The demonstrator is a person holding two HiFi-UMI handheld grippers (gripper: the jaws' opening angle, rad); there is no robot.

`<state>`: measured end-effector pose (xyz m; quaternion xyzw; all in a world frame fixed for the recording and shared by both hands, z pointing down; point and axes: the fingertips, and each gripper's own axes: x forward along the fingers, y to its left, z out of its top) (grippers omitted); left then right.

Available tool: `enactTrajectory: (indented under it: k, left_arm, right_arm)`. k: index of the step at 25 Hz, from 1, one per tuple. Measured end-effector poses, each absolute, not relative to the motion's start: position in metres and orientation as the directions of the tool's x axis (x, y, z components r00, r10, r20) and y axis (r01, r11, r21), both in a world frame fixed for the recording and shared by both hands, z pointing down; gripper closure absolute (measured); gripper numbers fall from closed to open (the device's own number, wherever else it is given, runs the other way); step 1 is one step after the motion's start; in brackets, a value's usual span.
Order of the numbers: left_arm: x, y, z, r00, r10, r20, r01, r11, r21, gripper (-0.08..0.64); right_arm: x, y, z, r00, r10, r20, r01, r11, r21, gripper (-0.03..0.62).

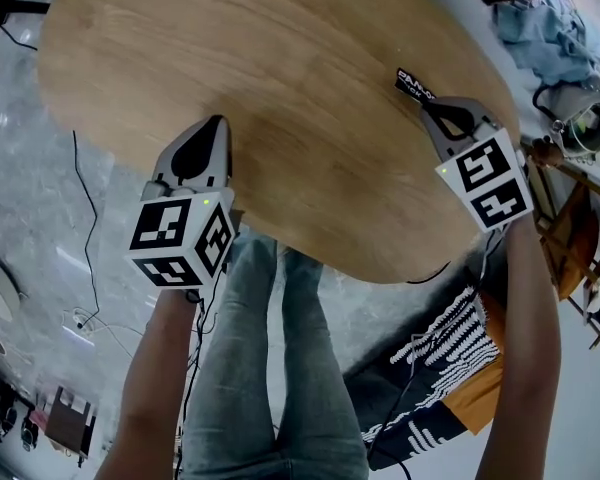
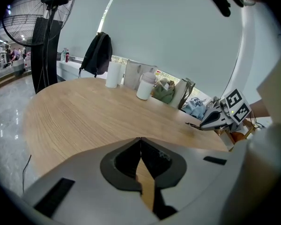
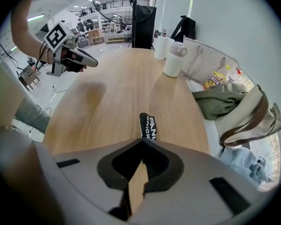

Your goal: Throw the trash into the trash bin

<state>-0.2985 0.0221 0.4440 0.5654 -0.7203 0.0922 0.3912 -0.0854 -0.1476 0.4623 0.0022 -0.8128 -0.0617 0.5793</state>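
**Head view.** A round wooden worktop point(image 1: 280, 88) is seen from above, with the person's legs below its near edge. The left claw point(image 1: 217, 121) is held over the near-left part of the wood, clenched on nothing. The right claw point(image 1: 423, 100) points steeply down near the far-right edge. Just beyond its tips lies a black wrapper point(image 1: 413, 83) with white print, flat on the wood. This is the trash.

**Left gripper view.** The 2 jaws meet at their tips, and only bare wood shows behind them, so this claw seems to be idle and kept out of the way. Well ahead of it, at the worktop's far edge, stand a white paper roll point(image 2: 113, 74) and a white cup point(image 2: 145, 87). A standing fan point(image 2: 37, 13) rises ahead to the left.

**Right gripper view.** The jaws are clenched, with the wrapper's near end caught at their tips and the rest running straight ahead on the wood. The steep tilt probably lets the tips nip so thin and flat a thing. An olive cloth point(image 3: 220, 102) and a beige bag point(image 3: 253, 118) lie to the claw's right.

No bin shows in any view, so lifting the wrapper and carrying it there are still to do.
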Motion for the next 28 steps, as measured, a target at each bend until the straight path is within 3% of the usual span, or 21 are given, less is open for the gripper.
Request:
enactTrajectory:
  k: [14, 28]
  left_arm:
    - [-0.245, 0.034, 0.421, -0.003, -0.766, 0.642, -0.907, 0.272, 0.320, 0.541]
    - [-0.150, 0.036, 0.409, 0.118, -0.756, 0.644, -0.938, 0.127, 0.321, 0.541]
  right_arm:
    - [-0.034, -0.118, 0.431, -0.364, -0.158, 0.918, -0.006, 0.986, 0.168, 0.586]
    - [0.059, -0.082, 0.411, -0.421, -0.232, 0.877, -0.211, 0.965, 0.154, 0.586]
